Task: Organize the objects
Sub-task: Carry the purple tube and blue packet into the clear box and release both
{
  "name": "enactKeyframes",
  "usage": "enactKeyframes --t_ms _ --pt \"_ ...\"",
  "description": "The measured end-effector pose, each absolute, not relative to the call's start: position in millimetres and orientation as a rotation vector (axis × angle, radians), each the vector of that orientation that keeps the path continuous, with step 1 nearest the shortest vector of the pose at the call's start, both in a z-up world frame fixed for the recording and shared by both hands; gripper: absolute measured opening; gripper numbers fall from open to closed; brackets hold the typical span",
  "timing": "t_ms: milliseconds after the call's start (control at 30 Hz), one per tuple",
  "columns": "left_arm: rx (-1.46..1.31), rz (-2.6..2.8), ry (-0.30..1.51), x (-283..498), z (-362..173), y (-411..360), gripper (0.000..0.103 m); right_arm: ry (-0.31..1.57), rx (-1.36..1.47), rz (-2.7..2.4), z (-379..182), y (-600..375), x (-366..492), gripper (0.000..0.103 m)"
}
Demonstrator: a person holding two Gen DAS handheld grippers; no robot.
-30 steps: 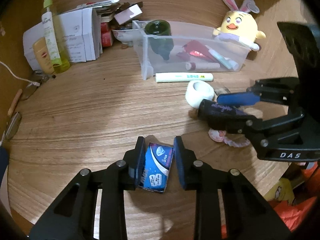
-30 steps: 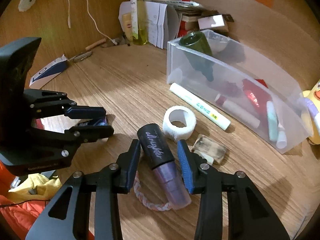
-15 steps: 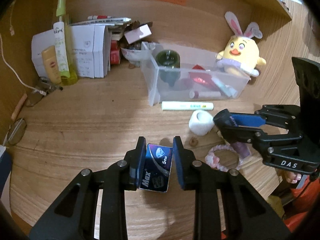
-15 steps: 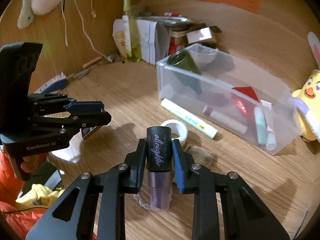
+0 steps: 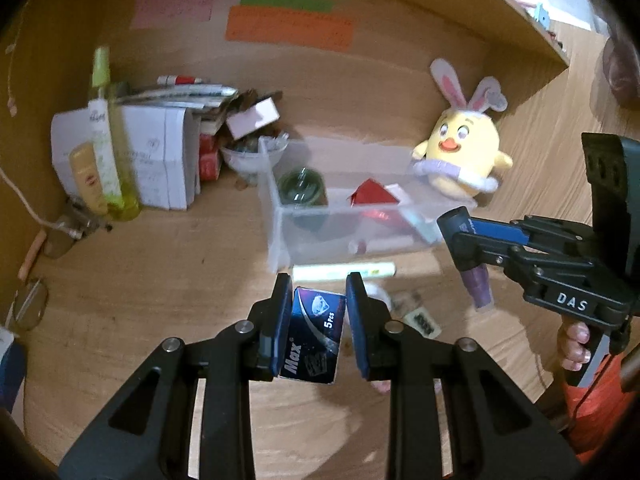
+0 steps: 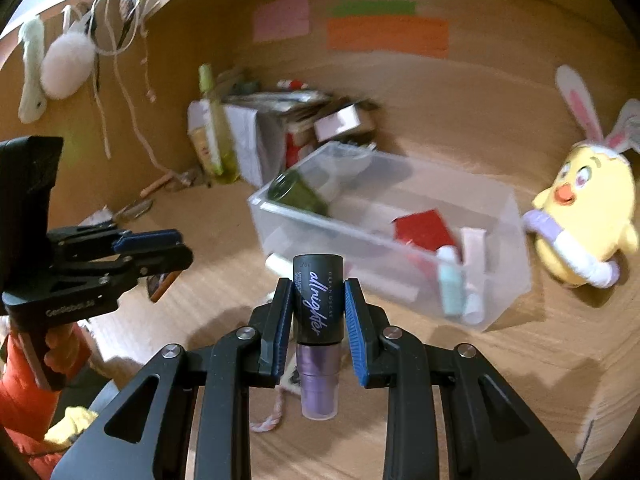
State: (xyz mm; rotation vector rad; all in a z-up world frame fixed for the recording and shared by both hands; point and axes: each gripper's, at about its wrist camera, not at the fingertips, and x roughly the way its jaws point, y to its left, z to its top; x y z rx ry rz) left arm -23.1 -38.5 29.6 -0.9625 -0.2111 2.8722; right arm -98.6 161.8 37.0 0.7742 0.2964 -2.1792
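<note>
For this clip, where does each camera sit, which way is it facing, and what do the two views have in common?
Left wrist: on the left gripper, looking forward over the desk to the clear bin; its fingers clamp a blue box; the right gripper shows too.
Right wrist: on the right gripper, facing the same bin; its fingers clamp a purple bottle; the left gripper shows at left.
Shared: the bin, a chick plush and wall notes.

The left gripper was held above the desk with its jaws closed on a small dark blue box, while the right gripper, raised at its right side, clamped a black-capped purple bottle between both fingers.
</note>
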Motion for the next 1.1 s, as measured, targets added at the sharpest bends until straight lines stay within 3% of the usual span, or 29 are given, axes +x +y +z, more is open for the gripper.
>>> enactKeyframes --t_ms 1100 --pt "-0.833 2.866 -0.231 -109 87 -20 0.027 0.258 0.712 -2.385 89 169 -198 0.023"
